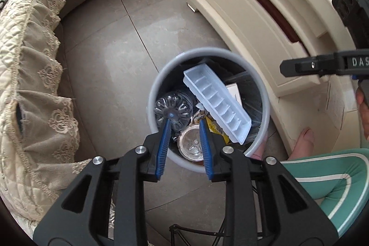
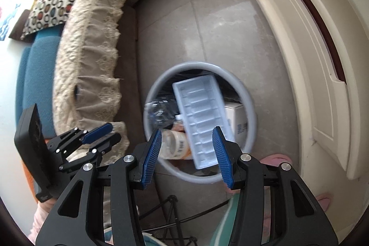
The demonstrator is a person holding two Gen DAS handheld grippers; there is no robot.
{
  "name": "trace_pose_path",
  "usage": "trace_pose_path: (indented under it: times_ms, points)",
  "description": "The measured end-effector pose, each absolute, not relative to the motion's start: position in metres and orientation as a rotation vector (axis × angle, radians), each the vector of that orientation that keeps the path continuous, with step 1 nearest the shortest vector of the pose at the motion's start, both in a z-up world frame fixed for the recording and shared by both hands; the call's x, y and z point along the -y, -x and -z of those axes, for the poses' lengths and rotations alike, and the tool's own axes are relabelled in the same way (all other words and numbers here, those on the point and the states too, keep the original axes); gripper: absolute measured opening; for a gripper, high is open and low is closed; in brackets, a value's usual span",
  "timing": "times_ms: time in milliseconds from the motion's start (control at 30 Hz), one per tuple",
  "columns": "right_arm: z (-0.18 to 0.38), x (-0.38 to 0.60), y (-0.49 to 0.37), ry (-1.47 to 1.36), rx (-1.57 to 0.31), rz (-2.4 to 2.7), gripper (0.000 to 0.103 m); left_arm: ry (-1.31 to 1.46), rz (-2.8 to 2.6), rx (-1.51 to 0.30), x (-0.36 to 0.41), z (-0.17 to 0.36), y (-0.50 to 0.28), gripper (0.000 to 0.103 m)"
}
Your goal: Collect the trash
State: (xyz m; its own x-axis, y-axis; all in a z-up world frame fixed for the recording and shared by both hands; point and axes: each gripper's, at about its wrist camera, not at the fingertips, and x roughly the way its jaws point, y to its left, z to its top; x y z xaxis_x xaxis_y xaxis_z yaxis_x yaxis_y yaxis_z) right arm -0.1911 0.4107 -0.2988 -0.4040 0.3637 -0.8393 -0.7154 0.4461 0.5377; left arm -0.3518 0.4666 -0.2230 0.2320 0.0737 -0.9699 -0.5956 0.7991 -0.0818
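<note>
Trash bin [image 1: 263, 93], grey and round, sitting on the tiled floor [image 1: 110, 57] at centre frame in both views, between the lace-covered sofa [image 1: 34, 61] on the left and the cream cabinet [image 1: 253, 15] on the right. Stuffed full: white plastic tray [image 1: 216, 103] lying tilted across the top, one end poking up over the lower right rim. Clear plastic bottle [image 1: 173, 107] beneath it on the left side, base facing up. Second bottle [image 1: 191, 142] at the lower edge, a white box [image 1: 234, 90] tucked behind the tray at right, some yellow wrapper [image 1: 214, 128] in between.

Left gripper [image 1: 184, 121] hovering right above the bin, jaws apart and holding nothing, blue pads framing the bottles. Right gripper [image 2: 186, 130] also above the bin in its own view, jaws spread wide, nothing between them, tray showing through the gap. Slight blur on the bin in the right wrist view. Left gripper also visible at lower left of that view [image 2: 106, 133], beside the sofa edge. Teal trouser leg [image 1: 322, 176] and a bare foot [image 1: 304, 140] at lower right, next to the bin.
</note>
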Motion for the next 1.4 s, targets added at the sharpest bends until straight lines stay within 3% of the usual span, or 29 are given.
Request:
trace_pose_path:
  times_ms: [300,567,633,1000,1400]
  points:
    - [0.176,-0.370,0.191,0.261,-1.331,-1.353,0.048,0.351,-0.461,-1.079,-0.446,0.129,0.350,0.025]
    - [0.092,-0.246,0.129,0.139,-1.109,-1.129,0.049,0.241,-0.328,-0.878,-0.395,0.045,0.291,0.036]
    - [0.080,-0.207,0.113,0.090,-1.078,-1.055,0.056,0.224,-0.281,-0.846,-0.379,0.031,0.272,0.042]
    - [0.044,-0.054,0.069,0.013,-0.967,-0.755,0.074,0.093,-0.047,-0.748,-0.263,-0.013,0.170,0.063]
    - [0.048,0.029,0.062,0.037,-0.882,-0.574,0.074,0.027,0.085,-0.710,-0.176,-0.024,0.108,0.073]
